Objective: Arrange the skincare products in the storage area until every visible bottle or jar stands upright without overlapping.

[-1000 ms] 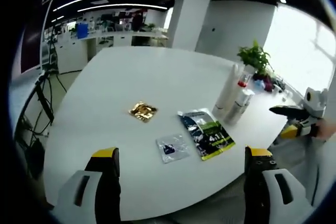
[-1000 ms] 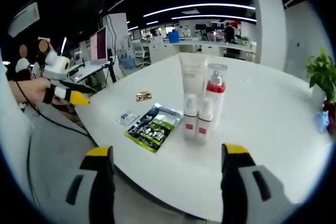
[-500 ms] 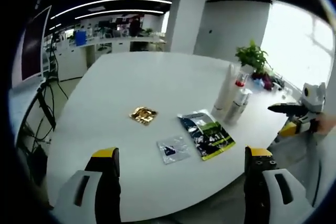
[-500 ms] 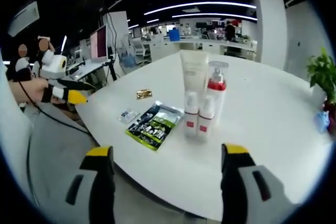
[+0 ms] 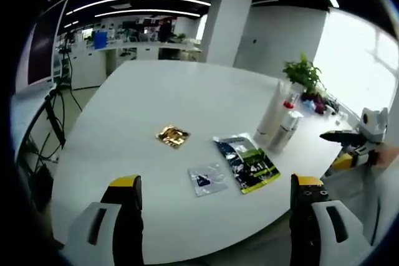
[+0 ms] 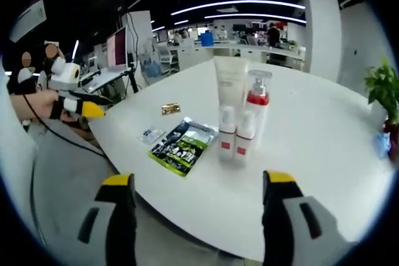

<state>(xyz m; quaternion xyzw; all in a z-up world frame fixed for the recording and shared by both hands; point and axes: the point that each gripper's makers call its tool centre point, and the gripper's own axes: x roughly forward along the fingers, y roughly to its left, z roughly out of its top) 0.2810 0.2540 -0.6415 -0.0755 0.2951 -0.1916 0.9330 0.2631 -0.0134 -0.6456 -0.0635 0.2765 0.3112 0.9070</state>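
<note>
A broad white desk (image 6: 324, 135) carries everything. In the right gripper view, the skincare cluster stands upright near the centre of the view: a tall white tube (image 6: 231, 88) at the back, a clear pump bottle with a red collar (image 6: 258, 105) just to its 3 o'clock, and two small white bottles with red labels (image 6: 226, 133) (image 6: 244, 136) side by side in front, touching or nearly so. In the left gripper view the same cluster (image 5: 280, 123) sits at 2 o'clock from the view's centre, near the desk's edge.

A dark sachet with green and white print (image 6: 183, 146) lies flat at 9 o'clock of the small bottles, just beside them; in the left gripper view it (image 5: 247, 162) lies at 7 o'clock of the cluster. A small clear packet with a blue patch (image 5: 207, 179) lies flat just beside the sachet, and a crinkled gold foil sachet (image 5: 173, 135) lies apart, further in on the desk.

A potted green plant (image 5: 303, 74) stands beyond the cluster, well apart.

The left gripper (image 5: 215, 185) hovers off the desk's near edge, jaws spread wide and holding nothing. The right gripper (image 6: 196, 182) likewise hangs short of the desk, jaws wide apart and empty. It shows at 3 o'clock in the left gripper view (image 5: 349, 147).
</note>
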